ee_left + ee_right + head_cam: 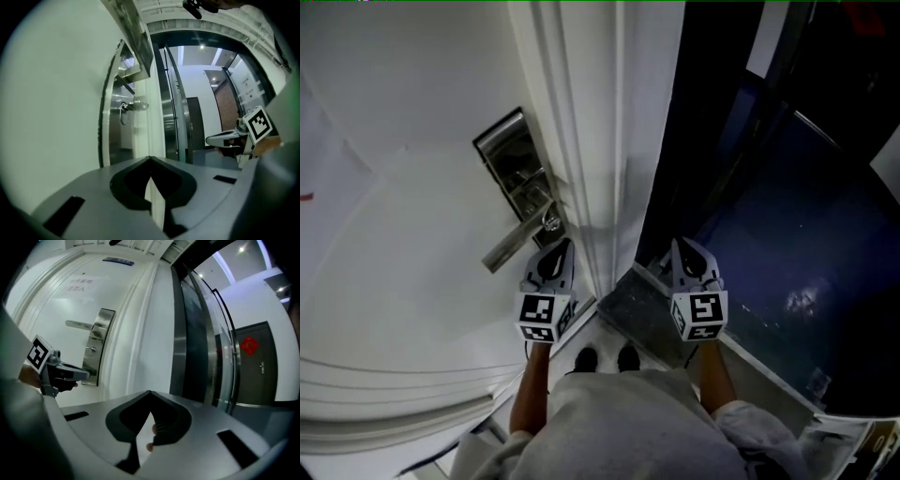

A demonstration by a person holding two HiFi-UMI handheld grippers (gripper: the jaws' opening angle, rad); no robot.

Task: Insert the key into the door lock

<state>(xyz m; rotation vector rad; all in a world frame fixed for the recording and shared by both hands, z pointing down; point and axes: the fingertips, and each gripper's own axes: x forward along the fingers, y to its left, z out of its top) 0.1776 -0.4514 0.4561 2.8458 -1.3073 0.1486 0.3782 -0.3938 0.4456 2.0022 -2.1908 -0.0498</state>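
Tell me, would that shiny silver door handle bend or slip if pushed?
The shiny silver metal door handle probably stays stiff; it looks solid. Its polished surface may feel slippery. Fixed at one end, it likely swings.

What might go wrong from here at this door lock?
The left tongs sit close beside the lever handle and what looks like a key jutting from the lock plate; a nudge may knock or bend it. They and the right tongs are both shut with nothing seen between them, so pushing in now would bump the key rather than grip it.
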